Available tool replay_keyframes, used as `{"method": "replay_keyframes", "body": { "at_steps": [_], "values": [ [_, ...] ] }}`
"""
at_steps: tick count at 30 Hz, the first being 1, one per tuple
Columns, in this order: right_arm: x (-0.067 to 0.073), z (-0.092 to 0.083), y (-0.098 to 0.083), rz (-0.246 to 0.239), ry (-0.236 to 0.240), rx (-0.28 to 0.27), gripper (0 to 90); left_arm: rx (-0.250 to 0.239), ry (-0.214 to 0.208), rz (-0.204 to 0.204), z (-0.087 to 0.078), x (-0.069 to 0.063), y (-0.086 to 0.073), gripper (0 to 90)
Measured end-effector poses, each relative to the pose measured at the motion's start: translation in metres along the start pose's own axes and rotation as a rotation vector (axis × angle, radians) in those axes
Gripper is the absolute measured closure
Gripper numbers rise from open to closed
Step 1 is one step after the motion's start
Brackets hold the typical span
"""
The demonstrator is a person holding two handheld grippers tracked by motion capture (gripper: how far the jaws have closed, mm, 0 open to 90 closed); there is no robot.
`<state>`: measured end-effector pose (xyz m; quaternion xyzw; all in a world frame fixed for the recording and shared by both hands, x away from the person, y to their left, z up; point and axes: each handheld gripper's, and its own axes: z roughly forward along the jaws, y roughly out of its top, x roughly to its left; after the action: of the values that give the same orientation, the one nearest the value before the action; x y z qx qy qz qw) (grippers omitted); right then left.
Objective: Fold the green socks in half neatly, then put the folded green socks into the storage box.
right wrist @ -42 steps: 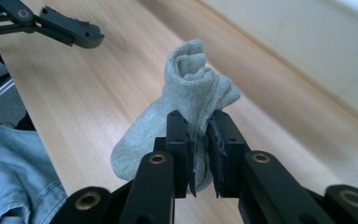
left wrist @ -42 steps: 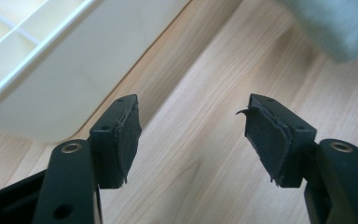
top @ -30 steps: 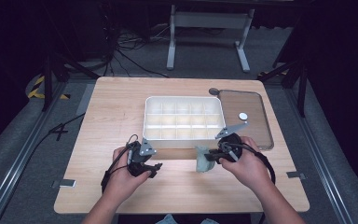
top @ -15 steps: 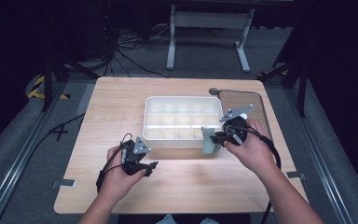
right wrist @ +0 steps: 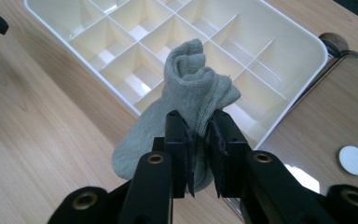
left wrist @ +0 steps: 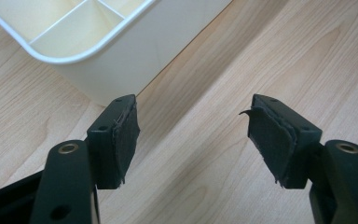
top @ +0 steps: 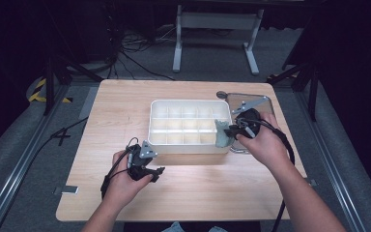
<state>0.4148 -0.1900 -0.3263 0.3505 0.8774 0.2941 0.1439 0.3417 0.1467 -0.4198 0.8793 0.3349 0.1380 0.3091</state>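
Your forearms are bare, no sleeves at either wrist. Your left hand-held gripper [top: 157, 171] is black, with a grey three-cornered plate on top and a thin black cable looped beside your wrist. Its two black jaws carry dark rubbery pads [left wrist: 126, 140], frayed at the edges; brass-coloured rivets sit in the arms. Your right hand-held gripper [right wrist: 199, 140] is built the same: black arms, brass rivets, grey plate, black cable along your forearm.

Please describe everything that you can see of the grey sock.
The grey sock is a knitted, soft-looking fabric, bunched into folds. The right gripper is shut on its middle; the top rises above the jaws and the rest hangs below. It is held off the table, at the near right corner of the white divided tray.
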Motion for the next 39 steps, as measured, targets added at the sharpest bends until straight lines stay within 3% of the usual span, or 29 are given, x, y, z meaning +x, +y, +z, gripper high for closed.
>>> {"method": "replay_keyframes", "body": {
  "at_steps": [13,33,39],
  "values": [
    [-0.016,0.007,0.005,-0.004,-0.074,-0.019,78.1,0.003,-0.008,0.002,0.005,0.001,0.003,34.2],
    [-0.026,0.041,0.006,-0.034,-0.134,0.065,77.4,-0.006,-0.014,-0.001,0.004,0.003,0.004,34.1],
    [-0.021,0.052,0.003,-0.061,-0.148,0.086,76.9,0.002,-0.015,-0.006,0.004,0.003,0.004,34.0]
  ]
}}
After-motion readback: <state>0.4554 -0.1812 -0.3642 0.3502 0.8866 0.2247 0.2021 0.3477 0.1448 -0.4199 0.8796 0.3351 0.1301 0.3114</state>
